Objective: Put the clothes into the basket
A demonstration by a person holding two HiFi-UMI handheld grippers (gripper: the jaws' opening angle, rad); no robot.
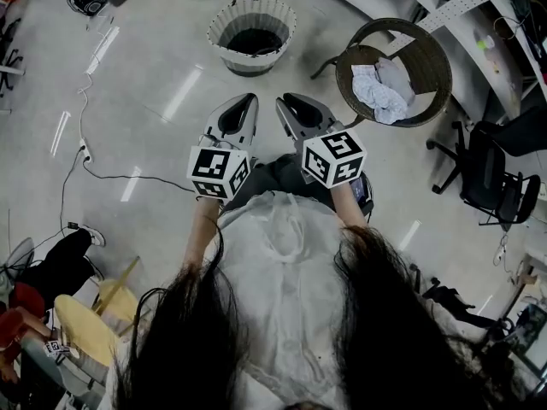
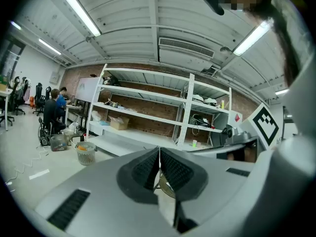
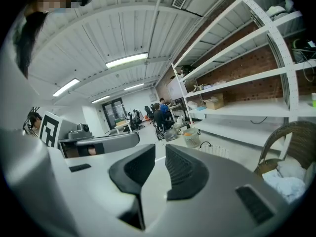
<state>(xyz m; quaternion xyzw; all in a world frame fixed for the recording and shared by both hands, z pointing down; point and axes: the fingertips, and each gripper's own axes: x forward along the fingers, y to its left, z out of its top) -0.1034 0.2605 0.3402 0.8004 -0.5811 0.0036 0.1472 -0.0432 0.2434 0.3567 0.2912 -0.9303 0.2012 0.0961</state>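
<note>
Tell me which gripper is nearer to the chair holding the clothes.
Right. The right gripper sits just left of the wicker chair with the clothes; the left gripper lies farther left, beyond it.

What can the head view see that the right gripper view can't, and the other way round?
Only the head view: the dark thing inside the white basket, an office chair and a floor cable. Only the right gripper view: ceiling lights, a brick wall and people at desks. Both: the wicker chair holding clothes, the basket's rim, and the left claw and right claw, both shut.
</note>
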